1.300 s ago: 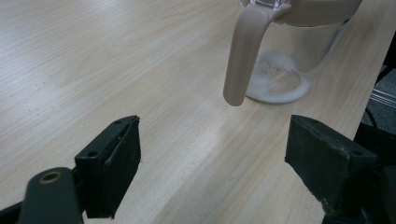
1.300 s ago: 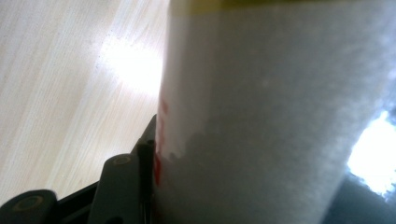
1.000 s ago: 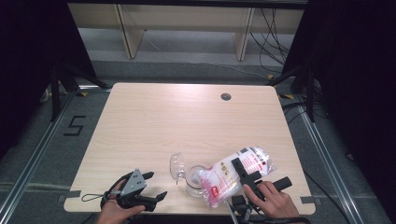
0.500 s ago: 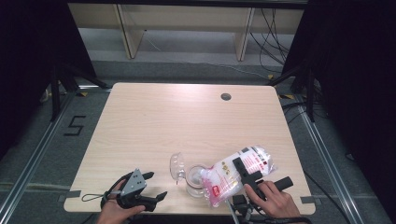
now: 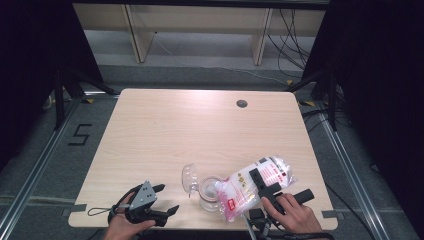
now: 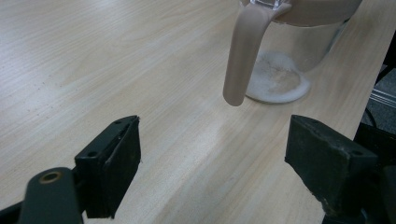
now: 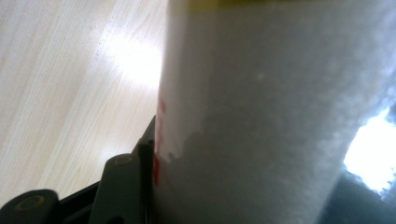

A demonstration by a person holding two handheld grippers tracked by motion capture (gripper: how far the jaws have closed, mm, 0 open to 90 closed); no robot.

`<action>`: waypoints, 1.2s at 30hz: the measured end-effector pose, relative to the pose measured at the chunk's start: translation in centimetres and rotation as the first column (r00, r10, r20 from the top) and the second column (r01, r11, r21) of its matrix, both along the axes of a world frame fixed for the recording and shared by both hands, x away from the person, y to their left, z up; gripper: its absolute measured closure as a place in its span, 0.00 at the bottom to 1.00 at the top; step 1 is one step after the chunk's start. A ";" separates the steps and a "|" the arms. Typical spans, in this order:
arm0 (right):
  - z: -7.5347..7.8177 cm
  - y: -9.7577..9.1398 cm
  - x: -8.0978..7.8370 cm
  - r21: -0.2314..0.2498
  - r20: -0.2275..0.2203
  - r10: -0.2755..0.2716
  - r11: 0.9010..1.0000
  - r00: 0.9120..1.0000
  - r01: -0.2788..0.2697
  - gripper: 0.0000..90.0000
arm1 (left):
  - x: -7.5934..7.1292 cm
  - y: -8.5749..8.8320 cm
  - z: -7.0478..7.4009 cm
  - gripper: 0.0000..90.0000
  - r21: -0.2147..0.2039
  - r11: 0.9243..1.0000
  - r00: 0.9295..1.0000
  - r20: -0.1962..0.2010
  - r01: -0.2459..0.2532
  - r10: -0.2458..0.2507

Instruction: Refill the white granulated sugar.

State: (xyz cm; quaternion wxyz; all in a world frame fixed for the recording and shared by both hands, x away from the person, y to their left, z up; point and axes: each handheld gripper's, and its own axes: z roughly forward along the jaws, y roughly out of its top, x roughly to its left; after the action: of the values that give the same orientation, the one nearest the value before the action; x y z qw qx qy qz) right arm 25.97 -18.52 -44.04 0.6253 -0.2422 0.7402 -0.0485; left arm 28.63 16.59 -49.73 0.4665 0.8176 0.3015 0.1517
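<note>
White granules fill the plastic bag (image 5: 252, 186) at the lower right, tilted over a clear jug (image 5: 209, 192) on the bench (image 5: 200, 130); the right tool (image 5: 264, 184) clamps the bag. Lower left, the left tool (image 5: 162, 199) gapes, gripping nothing.

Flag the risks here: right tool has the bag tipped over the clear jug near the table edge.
1. The bag of white powder overhangs the clear jug's rim; powder could miss and land on the table.
2. The jug stands near the front edge, unheld: the left tool is open and apart from it, so a nudge might tip it.
3. The right tool grips soft plastic, which may slip.
</note>
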 end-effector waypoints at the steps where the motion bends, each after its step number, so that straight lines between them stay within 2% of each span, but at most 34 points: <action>1: -0.1 -0.1 -0.1 0.012 -0.003 -0.014 1.000 1.000 0.014 0.54 | 0.0 0.0 0.0 0.20 0.003 1.000 1.000 0.004 0.002 -0.002; 4: 0.0 -0.1 0.0 -0.003 0.005 -0.003 1.000 1.000 0.003 0.54 | 0.0 0.0 0.0 0.20 0.002 1.000 1.000 0.002 0.001 -0.001; 29: 0.0 -0.2 -0.1 0.015 -0.014 -0.016 1.000 1.000 0.017 0.56 | 0.0 0.0 -0.1 0.20 -0.008 1.000 1.000 0.009 0.000 0.000; 30: 0.0 -0.2 -0.1 0.015 -0.016 -0.017 1.000 1.000 0.018 0.56 | 0.1 0.0 -0.1 0.20 0.001 1.000 1.000 0.011 0.000 0.000; 31: -0.1 -0.3 -0.1 0.036 -0.023 -0.020 0.999 1.000 0.021 0.56 | 0.0 0.0 -0.1 0.20 -0.002 1.000 1.000 0.010 -0.001 0.001; 32: -0.1 -0.3 0.0 0.032 -0.022 -0.016 0.999 1.000 0.017 0.56 | 0.0 0.0 0.0 0.20 0.000 1.000 1.000 0.010 -0.001 0.001; 33: 0.2 -0.1 0.0 -0.001 -0.012 0.000 1.000 1.000 0.000 0.56 | 0.0 0.0 0.0 0.20 0.001 1.000 1.000 0.009 0.000 0.000; 36: -0.1 -0.4 0.0 0.044 -0.031 -0.028 0.999 0.999 0.029 0.56 | 0.0 0.0 -0.1 0.20 -0.006 1.000 1.000 0.009 -0.001 0.001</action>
State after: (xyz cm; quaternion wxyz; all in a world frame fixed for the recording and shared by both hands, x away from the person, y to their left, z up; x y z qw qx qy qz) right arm 25.96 -18.90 -44.15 0.6185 -0.2185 0.7538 -0.0374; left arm 28.66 16.56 -49.79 0.4703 0.8154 0.3001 0.1546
